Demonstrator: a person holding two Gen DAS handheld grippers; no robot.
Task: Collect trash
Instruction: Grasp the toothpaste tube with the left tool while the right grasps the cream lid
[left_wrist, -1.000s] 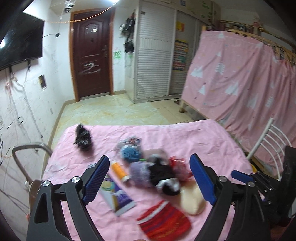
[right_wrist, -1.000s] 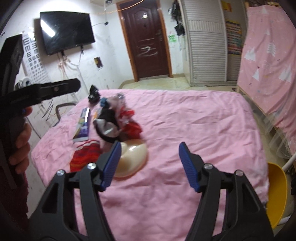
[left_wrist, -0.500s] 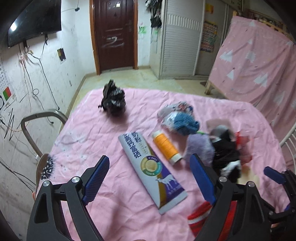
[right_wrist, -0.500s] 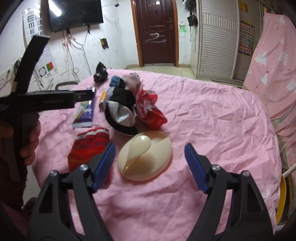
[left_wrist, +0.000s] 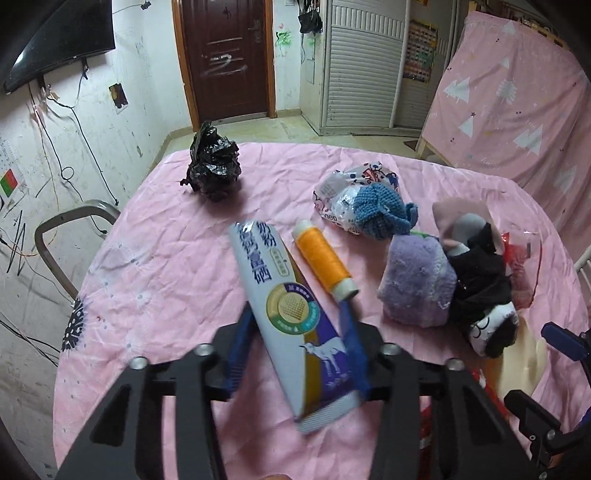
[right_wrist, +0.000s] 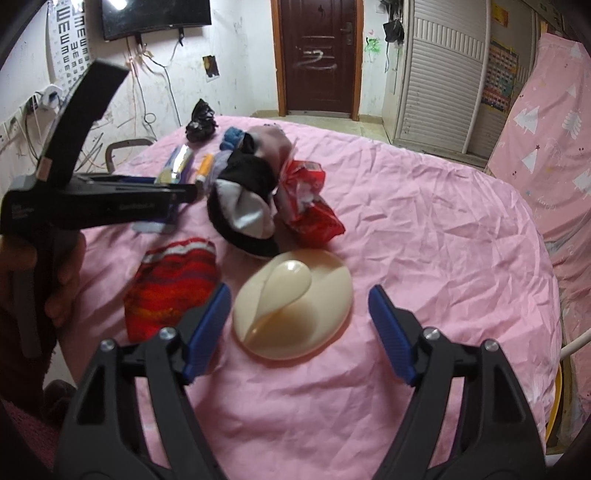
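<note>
A long grey-and-purple box (left_wrist: 291, 314) lies on the pink tablecloth (left_wrist: 155, 258). My left gripper (left_wrist: 295, 347) has its blue pads closed in on the near end of the box. An orange thread spool (left_wrist: 323, 258) lies just right of it. A crumpled black plastic bag (left_wrist: 214, 166) sits at the far left, and a white printed wrapper (left_wrist: 340, 195) lies further right. My right gripper (right_wrist: 299, 328) is open around a cream oval dish (right_wrist: 295, 306) without touching it. A red wrapper (right_wrist: 310, 206) lies beyond the dish.
A blue knitted piece (left_wrist: 384, 210), a purple fluffy sock (left_wrist: 417, 288), black-and-white socks (right_wrist: 243, 199) and a red striped pouch (right_wrist: 170, 280) lie on the table. A metal chair (left_wrist: 62, 236) stands at the left edge. A yellow bin (right_wrist: 556, 398) sits low at the right.
My left gripper moved left and down from the sock pile to the long box and closed on it. My right gripper moved forward until its open jaws flank the cream dish.
</note>
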